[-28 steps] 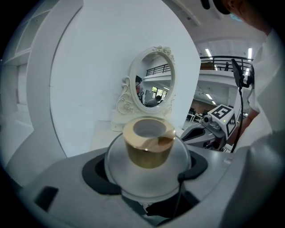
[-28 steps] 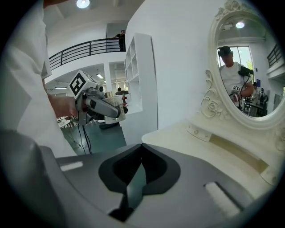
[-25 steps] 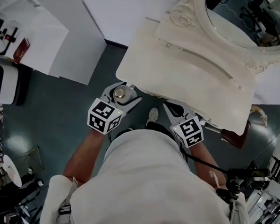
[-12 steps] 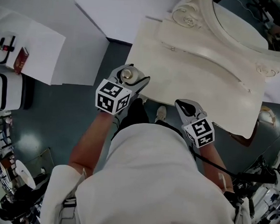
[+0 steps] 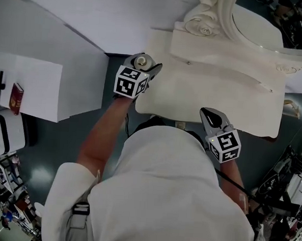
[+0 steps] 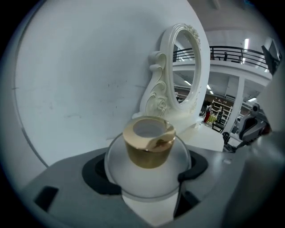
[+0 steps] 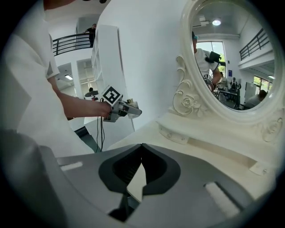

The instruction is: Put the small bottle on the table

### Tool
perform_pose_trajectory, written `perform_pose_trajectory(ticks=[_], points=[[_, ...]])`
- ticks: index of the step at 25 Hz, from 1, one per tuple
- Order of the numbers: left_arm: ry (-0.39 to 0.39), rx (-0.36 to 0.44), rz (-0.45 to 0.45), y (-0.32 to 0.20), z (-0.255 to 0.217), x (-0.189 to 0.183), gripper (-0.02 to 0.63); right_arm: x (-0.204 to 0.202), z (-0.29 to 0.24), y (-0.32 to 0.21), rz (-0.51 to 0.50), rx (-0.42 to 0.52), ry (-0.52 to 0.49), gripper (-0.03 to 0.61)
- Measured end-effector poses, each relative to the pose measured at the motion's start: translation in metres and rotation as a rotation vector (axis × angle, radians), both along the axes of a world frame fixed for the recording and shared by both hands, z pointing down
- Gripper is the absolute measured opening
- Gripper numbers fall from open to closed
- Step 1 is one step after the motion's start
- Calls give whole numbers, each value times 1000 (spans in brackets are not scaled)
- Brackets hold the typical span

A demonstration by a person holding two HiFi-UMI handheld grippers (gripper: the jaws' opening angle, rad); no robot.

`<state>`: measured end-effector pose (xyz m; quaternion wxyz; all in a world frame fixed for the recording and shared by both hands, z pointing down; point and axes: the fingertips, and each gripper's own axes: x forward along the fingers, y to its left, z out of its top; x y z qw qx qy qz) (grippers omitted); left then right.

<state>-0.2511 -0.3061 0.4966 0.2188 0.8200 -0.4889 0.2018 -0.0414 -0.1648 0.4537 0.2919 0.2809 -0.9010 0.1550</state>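
The small bottle (image 6: 149, 160) is round and frosted white with a gold collar (image 6: 148, 144). My left gripper (image 6: 149, 178) is shut on its belly, jaws wide around it. In the head view the bottle (image 5: 142, 61) shows between the jaws of the left gripper (image 5: 144, 66), held at the far left corner of the white dressing table (image 5: 193, 94). My right gripper (image 5: 214, 117) hangs over the table's near edge; its jaws meet at the tips with nothing between them (image 7: 141, 147). The right gripper view also shows the left gripper (image 7: 129, 111) at a distance.
An ornate oval mirror (image 5: 258, 27) stands at the back of the table, also seen in the left gripper view (image 6: 185, 67) and right gripper view (image 7: 231, 58). A white wall (image 5: 86, 16) runs behind it. White shelving (image 5: 20, 89) stands to the left on the dark floor (image 5: 52, 147).
My left gripper has carried the bottle forward from beside the table's near left edge to its far left corner. The right gripper has shifted slightly right along the near edge.
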Motion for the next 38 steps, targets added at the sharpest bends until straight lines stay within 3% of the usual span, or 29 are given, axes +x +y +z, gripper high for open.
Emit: perform_pose_trajectory(ticks=[2,4,12,19,28,38], points=[[-7,-12,22,-27,24,-50,342,-44,11,-12,44,-13,12,1],[-14,-19,47,-47,39,-67,342,-53,16,-17,91,-24,23,0],[-35,-51,139,-109,87,-67,342,-34,24,-17,267,-66,74,0],[-64,-59,173,-155,123,-64,342,-23,29,-14,350,-112,97,0],[-121,-64,221,-185,150,-52,342,-16,40,-14,385,-167,106,0],[-158,-10,269,-199,153,-40,343,-11,42,-12,405,-187,115,0]])
